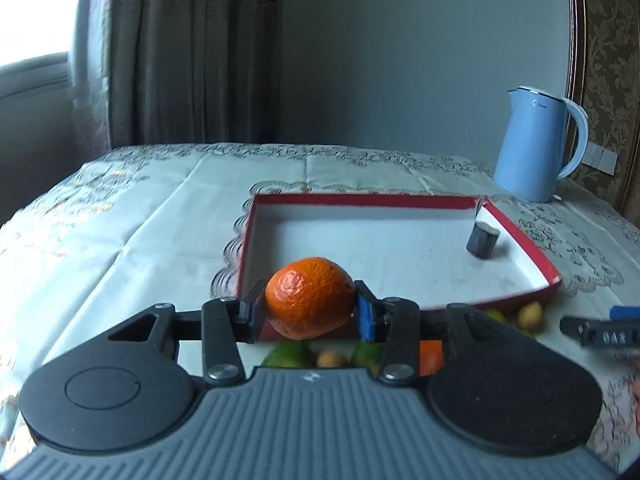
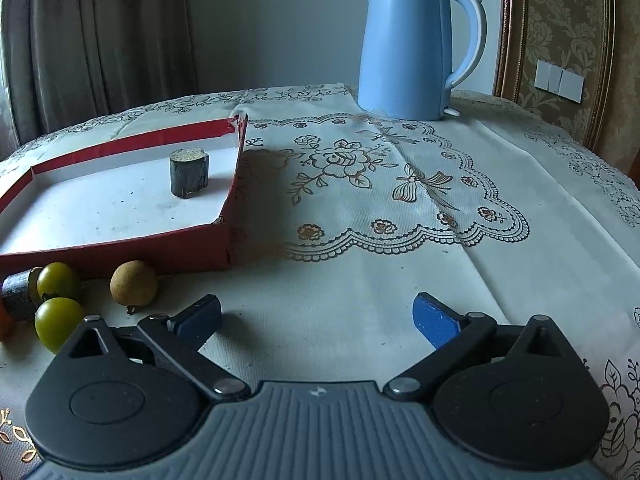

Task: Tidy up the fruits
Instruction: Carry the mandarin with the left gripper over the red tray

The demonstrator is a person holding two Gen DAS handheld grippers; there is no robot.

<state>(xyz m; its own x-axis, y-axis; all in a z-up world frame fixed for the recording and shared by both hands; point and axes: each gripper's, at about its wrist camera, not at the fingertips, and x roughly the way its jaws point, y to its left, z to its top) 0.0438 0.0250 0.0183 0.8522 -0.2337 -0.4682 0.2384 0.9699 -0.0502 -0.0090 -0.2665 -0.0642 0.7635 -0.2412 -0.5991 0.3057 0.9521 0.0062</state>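
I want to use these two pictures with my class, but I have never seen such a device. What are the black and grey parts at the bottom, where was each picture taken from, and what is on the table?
The black and grey parts are hand-held grippers, one in each of a person's hands. Each carries a camera that looks forward along its two fingers, so each picture shows its own gripper at the bottom.

In the left camera's picture, the left gripper is shut on an orange, held at the near edge of a red box.

In the right camera's picture, the right gripper is open and holds nothing.

In the box stands one short dark stick. In front of it lie small green fruits, a brown fruit and another dark piece. A blue kettle stands behind.
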